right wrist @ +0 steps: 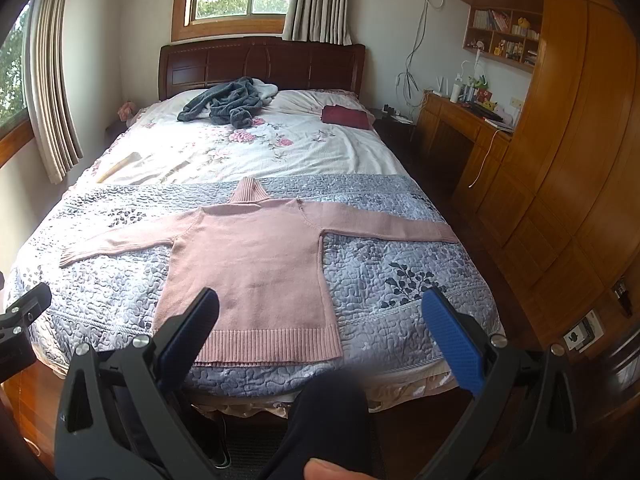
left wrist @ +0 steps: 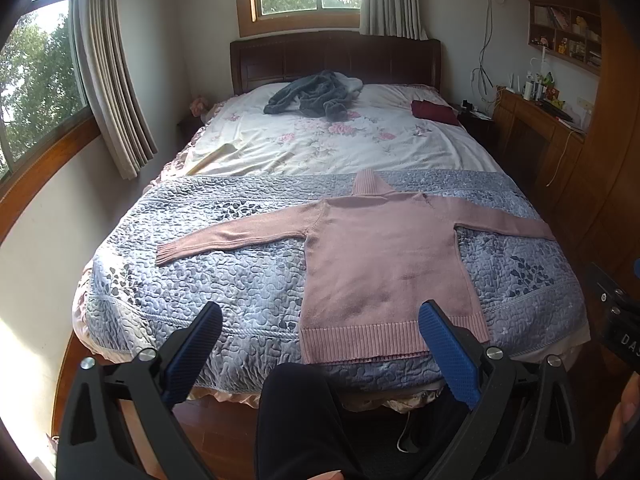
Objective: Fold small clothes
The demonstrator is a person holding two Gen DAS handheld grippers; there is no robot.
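A pink turtleneck sweater (left wrist: 384,264) (right wrist: 252,264) lies flat on the grey quilted bedspread (left wrist: 224,272) (right wrist: 400,256), both sleeves spread out sideways, ribbed hem at the bed's near edge. My left gripper (left wrist: 320,316) hangs open in the air in front of the bed's foot, its blue pads (left wrist: 448,352) empty, lined up with the hem's left half. My right gripper (right wrist: 320,304) is open too, held short of the hem's right corner, with nothing between its fingers (right wrist: 452,340).
A dark grey garment (left wrist: 312,96) (right wrist: 224,104) is heaped near the headboard and a folded maroon cloth (left wrist: 434,112) (right wrist: 346,116) lies on the floral sheet. A wooden desk and wardrobe (right wrist: 560,184) line the right side. A person's dark-trousered leg (left wrist: 300,416) stands below.
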